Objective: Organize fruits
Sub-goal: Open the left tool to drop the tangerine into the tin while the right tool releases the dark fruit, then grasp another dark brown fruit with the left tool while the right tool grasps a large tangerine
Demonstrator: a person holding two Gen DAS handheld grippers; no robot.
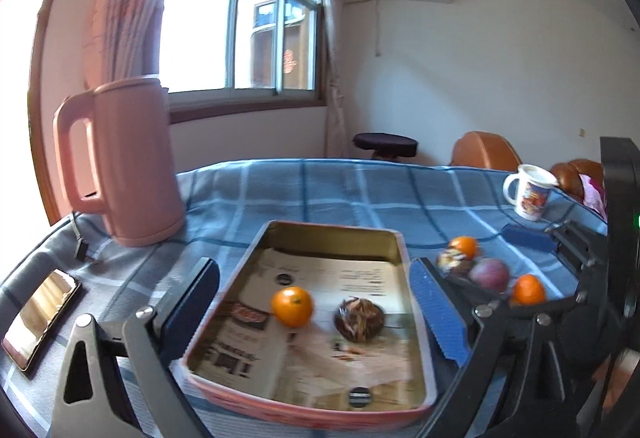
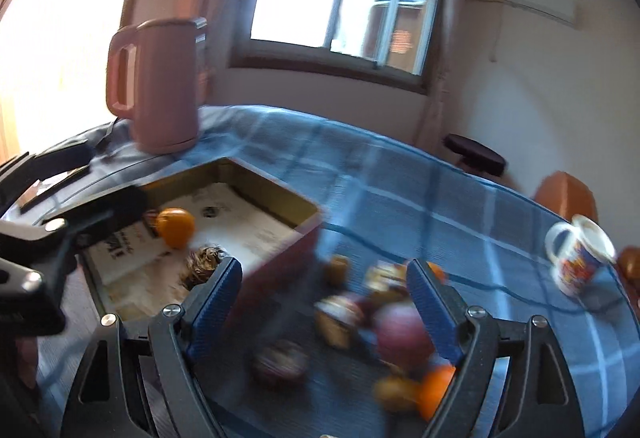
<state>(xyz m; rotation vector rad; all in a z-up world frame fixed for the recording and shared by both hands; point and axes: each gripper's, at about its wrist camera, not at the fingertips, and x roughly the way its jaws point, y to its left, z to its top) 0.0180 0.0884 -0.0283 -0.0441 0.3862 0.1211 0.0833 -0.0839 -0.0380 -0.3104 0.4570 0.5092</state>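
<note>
- Left gripper (image 1: 316, 302): jaws spread wide, empty, straddling the tin tray (image 1: 394, 250) without touching anything inside.
- Inside the tray, on printed paper: one orange (image 1: 292, 307) left of a brown wrapped item (image 1: 359, 319), the two near but apart.
- Right gripper (image 2: 324, 302): jaws standing wide apart, holding nothing, hovering over the loose pile on the bench (image 2: 400, 198).
- Loose pile right of the tray: a purple-red fruit (image 2: 400, 332), an orange piece (image 2: 436, 384) at the right jaw's base, several brown wrapped items (image 2: 338, 314), all heavily blurred; exact count impossible to tell.
- Left wrist view only: a phone (image 1: 40, 312) lying flat at the bench's left edge; sharp look at tray contents; only two oranges, the purple fruit and one wrapped item from the pile, partly hidden behind the right gripper's frame.
- Right wrist view only: the full spread of the pile between its jaws, and the tray's red outer wall, just beside the left blue pad.
- Both views: pink kettle (image 1: 120, 162) upright behind the tray, white printed mug (image 1: 530, 194) far right on the blue checked cloth, well apart from the fruit.
</note>
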